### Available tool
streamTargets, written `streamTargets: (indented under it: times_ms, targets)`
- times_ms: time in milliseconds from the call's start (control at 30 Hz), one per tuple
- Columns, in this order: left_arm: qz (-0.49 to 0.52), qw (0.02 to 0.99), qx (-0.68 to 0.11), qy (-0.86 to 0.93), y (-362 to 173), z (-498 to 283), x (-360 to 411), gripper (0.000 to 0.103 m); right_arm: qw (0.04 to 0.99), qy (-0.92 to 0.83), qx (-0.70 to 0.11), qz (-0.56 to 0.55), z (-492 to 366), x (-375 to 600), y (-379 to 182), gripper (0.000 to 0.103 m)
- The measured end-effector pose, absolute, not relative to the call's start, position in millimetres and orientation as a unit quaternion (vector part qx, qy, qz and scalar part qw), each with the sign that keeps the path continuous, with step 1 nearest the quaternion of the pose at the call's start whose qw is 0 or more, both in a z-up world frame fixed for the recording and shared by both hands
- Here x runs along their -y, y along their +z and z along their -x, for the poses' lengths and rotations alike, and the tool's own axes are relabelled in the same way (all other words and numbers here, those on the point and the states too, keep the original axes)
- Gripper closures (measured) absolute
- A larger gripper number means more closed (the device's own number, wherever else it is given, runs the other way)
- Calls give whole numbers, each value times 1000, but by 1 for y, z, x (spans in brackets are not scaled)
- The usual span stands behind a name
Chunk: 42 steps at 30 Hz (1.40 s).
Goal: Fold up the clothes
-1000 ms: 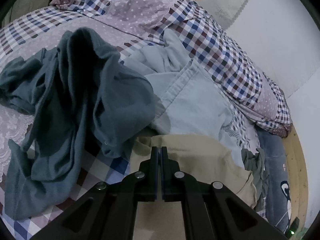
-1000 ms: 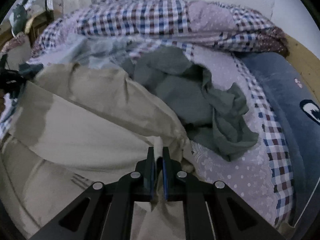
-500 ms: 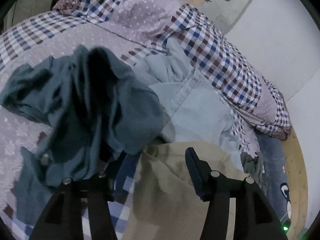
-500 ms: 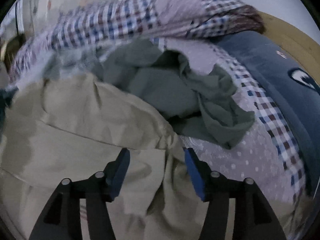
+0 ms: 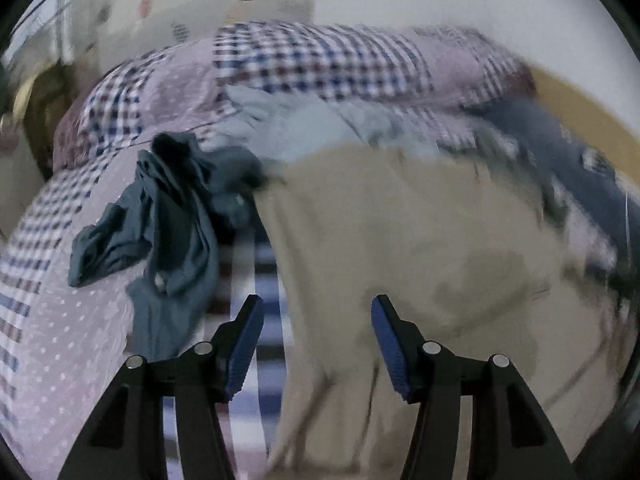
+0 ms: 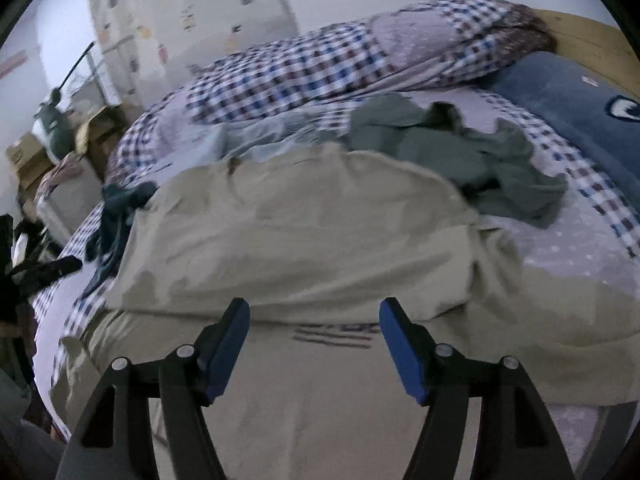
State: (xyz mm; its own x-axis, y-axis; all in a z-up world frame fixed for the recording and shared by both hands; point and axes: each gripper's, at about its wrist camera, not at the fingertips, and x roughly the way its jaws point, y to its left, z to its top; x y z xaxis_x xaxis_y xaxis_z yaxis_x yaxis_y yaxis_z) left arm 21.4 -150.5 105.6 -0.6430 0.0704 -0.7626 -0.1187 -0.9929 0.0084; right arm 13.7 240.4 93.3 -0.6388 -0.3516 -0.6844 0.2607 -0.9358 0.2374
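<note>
Directly ahead of both grippers lies the beige cotton garment [image 6: 304,240], spread over the checked and dotted bedsheet [image 6: 580,256] with one fold doubled back on itself. Right gripper [image 6: 314,344] has its blue-padded fingers [image 6: 228,344] wide apart, holding nothing, hovering just above the lower beige layer; the folded edge runs left to right just past the fingertips, so the garment's long axis looks crosswise to this gripper. A small striped print [image 6: 336,334] sits between the fingers on the lower layer.

Left gripper [image 5: 316,344] is also spread apart and empty. In its blurred view the beige garment [image 5: 400,240] fills the space ahead and to its right, with the garment's left edge running away from the gripper between the fingers; bare striped sheet shows under its left finger [image 5: 242,344].

Off to the left gripper's left, a crumpled teal garment [image 5: 168,224] lies beside the beige edge, seemingly touching at the far end. Beyond the beige piece sit a pale blue garment [image 5: 304,128] and, to the right gripper's far right, a grey-green crumpled garment [image 6: 460,152].

Judgement: each gripper is nearest its own side of the beige piece; next grasp probably takes the near edge or the fold's ends, left for the left edge.
</note>
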Motion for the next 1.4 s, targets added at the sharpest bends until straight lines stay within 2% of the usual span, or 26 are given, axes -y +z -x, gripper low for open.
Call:
streamTargets:
  times_ms: [67, 100, 133, 167, 200, 267, 567, 700, 800, 833, 900, 1033, 1100, 1167, 1233, 1300, 1367, 1400]
  targets:
    - [432, 51, -81, 897, 89, -33, 139, 44, 181, -898, 57, -396, -13, -235, 83, 32]
    - [437, 50, -107, 891, 80, -39, 132, 50, 186, -894, 63, -403, -12, -234, 78, 32]
    - [442, 48, -129, 886, 73, -42, 129, 61, 191, -890, 69, -409, -10, -234, 73, 32]
    - [445, 42, -141, 883, 67, -42, 130, 66, 196, -886, 72, -413, -9, -232, 71, 32]
    - [447, 36, -154, 880, 61, -41, 131, 69, 198, -885, 70, -415, -9, -231, 69, 32]
    - [451, 26, -174, 875, 51, -39, 133, 71, 201, -887, 58, -413, -8, -227, 67, 32]
    - [442, 68, -190, 874, 42, -32, 120, 73, 210, -883, 51, -417, -1, -220, 61, 32]
    - [452, 57, -171, 874, 36, -22, 127, 96, 210, -882, 55, -419, 1, -220, 60, 32]
    - [441, 43, -112, 889, 49, -19, 147, 99, 213, -881, 59, -418, 1, -220, 60, 32]
    - [438, 38, -88, 894, 54, -19, 154, 103, 215, -881, 61, -417, 0, -220, 61, 32]
    - [449, 36, -54, 891, 55, -18, 164, 103, 219, -878, 64, -421, 0, -219, 61, 32]
    - [486, 44, -74, 870, 34, -21, 159, 103, 219, -867, 68, -442, 4, -219, 52, 32]
    - [486, 44, -59, 871, 38, -23, 161, 102, 218, -861, 70, -454, 6, -219, 47, 32]
    - [488, 39, -35, 871, 43, -24, 167, 97, 219, -860, 73, -454, 7, -219, 47, 32]
    - [481, 26, -15, 876, 50, -25, 174, 81, 222, -860, 78, -452, 6, -221, 47, 32]
    - [466, 16, 8, 884, 60, -27, 182, 71, 224, -860, 83, -450, 5, -225, 48, 32]
    - [445, 15, 34, 895, 71, -30, 185, 56, 225, -862, 100, -443, 5, -233, 51, 32]
    - [433, 18, 48, 900, 76, -31, 186, 44, 225, -863, 110, -438, 4, -238, 54, 32]
